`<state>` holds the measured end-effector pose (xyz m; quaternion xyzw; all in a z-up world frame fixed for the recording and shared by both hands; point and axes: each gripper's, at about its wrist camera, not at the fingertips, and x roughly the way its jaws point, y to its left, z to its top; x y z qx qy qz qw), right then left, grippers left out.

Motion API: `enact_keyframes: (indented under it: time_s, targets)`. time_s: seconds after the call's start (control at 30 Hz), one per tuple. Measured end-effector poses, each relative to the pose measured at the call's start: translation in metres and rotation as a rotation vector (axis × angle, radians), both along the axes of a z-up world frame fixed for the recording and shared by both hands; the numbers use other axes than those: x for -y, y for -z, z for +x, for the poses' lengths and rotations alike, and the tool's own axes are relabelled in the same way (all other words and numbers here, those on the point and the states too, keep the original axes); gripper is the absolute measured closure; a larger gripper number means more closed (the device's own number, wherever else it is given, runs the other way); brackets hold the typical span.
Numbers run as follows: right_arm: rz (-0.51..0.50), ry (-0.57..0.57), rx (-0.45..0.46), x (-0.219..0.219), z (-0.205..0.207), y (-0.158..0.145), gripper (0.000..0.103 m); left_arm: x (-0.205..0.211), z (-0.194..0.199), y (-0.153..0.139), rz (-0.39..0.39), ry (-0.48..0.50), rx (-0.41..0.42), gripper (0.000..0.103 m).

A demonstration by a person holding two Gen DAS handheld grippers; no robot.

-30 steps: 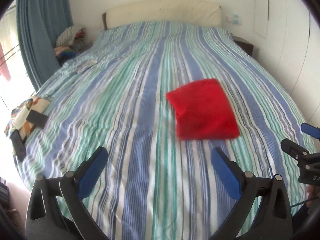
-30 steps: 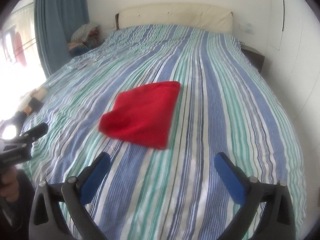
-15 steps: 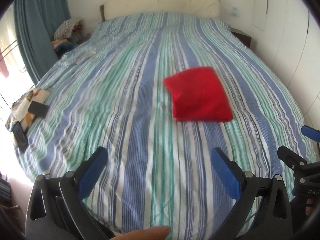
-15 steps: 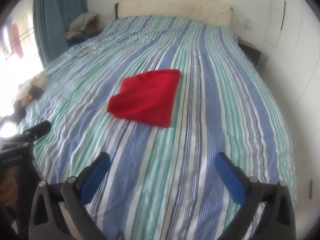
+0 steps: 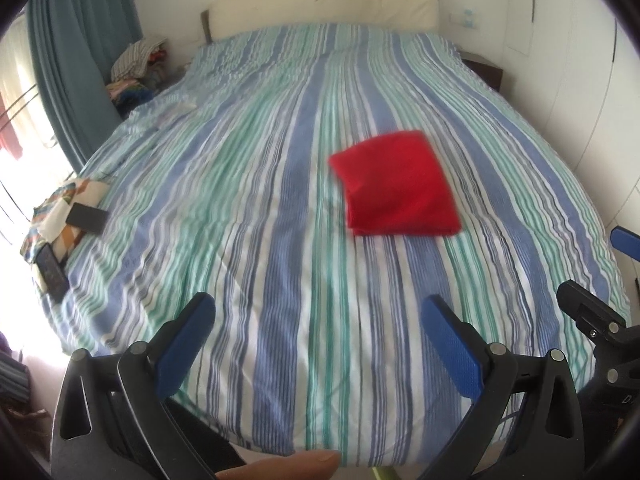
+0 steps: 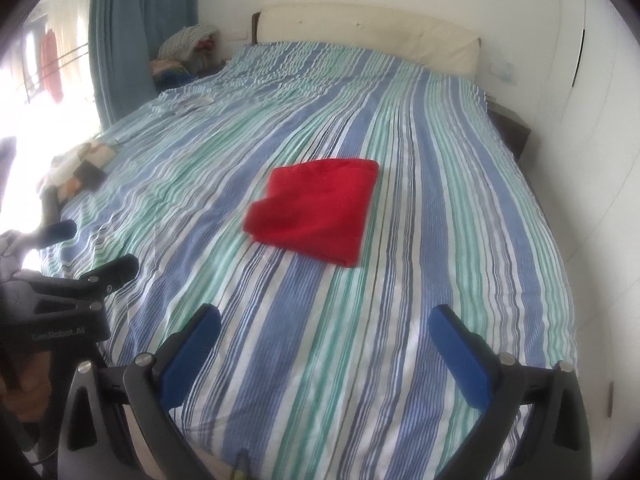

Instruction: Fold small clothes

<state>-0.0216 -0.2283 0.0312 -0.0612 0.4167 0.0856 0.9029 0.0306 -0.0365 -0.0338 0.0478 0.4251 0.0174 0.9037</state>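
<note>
A red folded cloth (image 5: 396,186) lies flat in the middle of the striped bed (image 5: 240,208); it also shows in the right wrist view (image 6: 316,210). My left gripper (image 5: 316,312) is open and empty, held back near the foot of the bed, well short of the cloth. My right gripper (image 6: 326,322) is open and empty, also back from the cloth. The right gripper shows at the right edge of the left wrist view (image 5: 592,320), and the left gripper shows at the left edge of the right wrist view (image 6: 80,280).
A patterned cloth with dark phones (image 5: 68,216) lies at the bed's left edge. A pile of clothes (image 5: 136,64) sits by the blue curtain (image 5: 76,60). A cream headboard (image 5: 320,4) and a dark nightstand (image 5: 482,70) stand at the far end. A white wall runs along the right.
Both grippers have pulled back and away from the red cloth toward the foot of the bed; the cloth stays where it lay. Both stay open.
</note>
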Motion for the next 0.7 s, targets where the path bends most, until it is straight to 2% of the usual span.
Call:
enact_keyframes:
  time_s: [0.13, 0.43, 0.7]
  targets:
    - [-0.023, 0.004, 0.008, -0.003, -0.001, -0.004, 0.001, 0.002, -0.004, -0.005, 0.030, 0.004, 0.024, 0.000]
    - [-0.024, 0.005, 0.004, -0.003, -0.003, -0.005, 0.001, 0.001, -0.003, -0.012, 0.031, 0.006, 0.029, 0.001]
    - [-0.017, 0.014, 0.004, -0.001, -0.004, -0.003, 0.001, 0.005, -0.003, -0.011, 0.000, 0.029, 0.024, 0.000]
